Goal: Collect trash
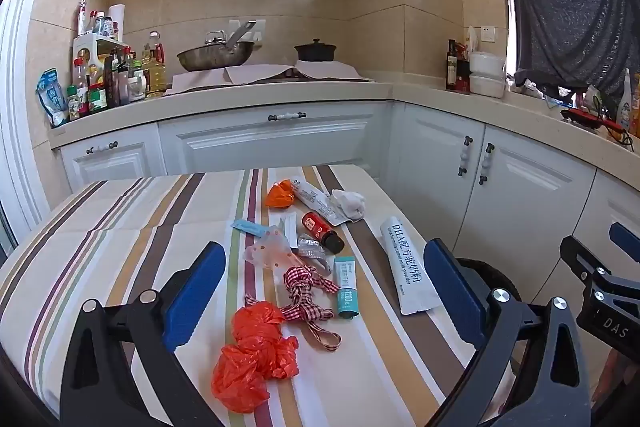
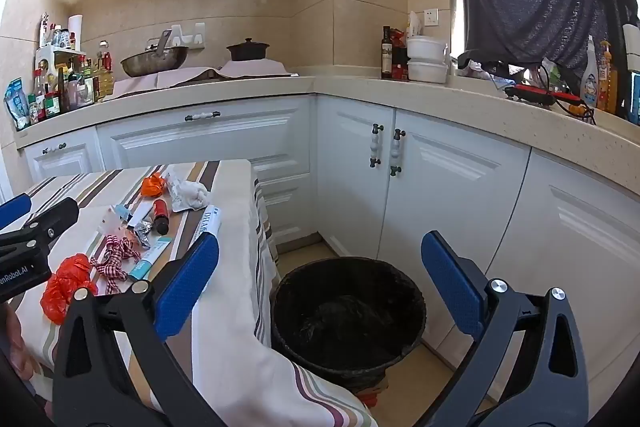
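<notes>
Left tongs [image 1: 324,291]: wide open, empty, litter straight ahead on tabletop [image 1: 120,227].
Right tongs [image 2: 320,283]: wide open, empty, over bin [image 2: 348,311].
Nearest: orange bag [image 1: 252,359], left side.

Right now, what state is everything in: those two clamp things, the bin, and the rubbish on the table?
Left gripper: open, holding nothing.
Right gripper: open, holding nothing.
Trash bin: on the floor beside the table, uncovered, black liner inside.
Orange plastic bag: crumpled, on the tablecloth.
Checked ribbon: tangled, lying loose.
Small red bottle: on its side, capped.
White tissue: wadded up.
Milk powder sachet: flat near the table edge.
</notes>
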Available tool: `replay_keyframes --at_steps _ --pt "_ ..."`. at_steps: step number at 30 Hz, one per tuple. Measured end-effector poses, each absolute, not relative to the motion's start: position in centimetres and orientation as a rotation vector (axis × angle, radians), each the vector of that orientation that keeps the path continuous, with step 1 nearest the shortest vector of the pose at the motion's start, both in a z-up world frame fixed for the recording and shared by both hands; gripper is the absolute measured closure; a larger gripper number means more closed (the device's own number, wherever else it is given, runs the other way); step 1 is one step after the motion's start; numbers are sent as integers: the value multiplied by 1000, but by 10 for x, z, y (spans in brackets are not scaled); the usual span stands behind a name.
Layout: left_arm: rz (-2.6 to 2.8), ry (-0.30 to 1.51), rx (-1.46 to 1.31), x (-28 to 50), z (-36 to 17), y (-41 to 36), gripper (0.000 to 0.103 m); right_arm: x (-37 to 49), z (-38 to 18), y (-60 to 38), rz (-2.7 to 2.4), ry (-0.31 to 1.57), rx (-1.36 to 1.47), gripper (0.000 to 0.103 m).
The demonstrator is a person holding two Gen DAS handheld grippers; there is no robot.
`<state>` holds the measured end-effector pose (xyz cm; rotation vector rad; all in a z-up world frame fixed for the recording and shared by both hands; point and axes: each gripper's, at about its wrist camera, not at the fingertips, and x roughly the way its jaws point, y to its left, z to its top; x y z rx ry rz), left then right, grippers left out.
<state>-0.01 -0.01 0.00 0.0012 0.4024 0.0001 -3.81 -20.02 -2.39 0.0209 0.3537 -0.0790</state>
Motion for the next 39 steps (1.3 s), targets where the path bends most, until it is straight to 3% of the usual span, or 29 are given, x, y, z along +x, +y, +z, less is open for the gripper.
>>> replay_keyframes --at_steps 39 --pt "-14 425 7 -1 -5 2 6 -44 -19 -212 -86 350 19 4"
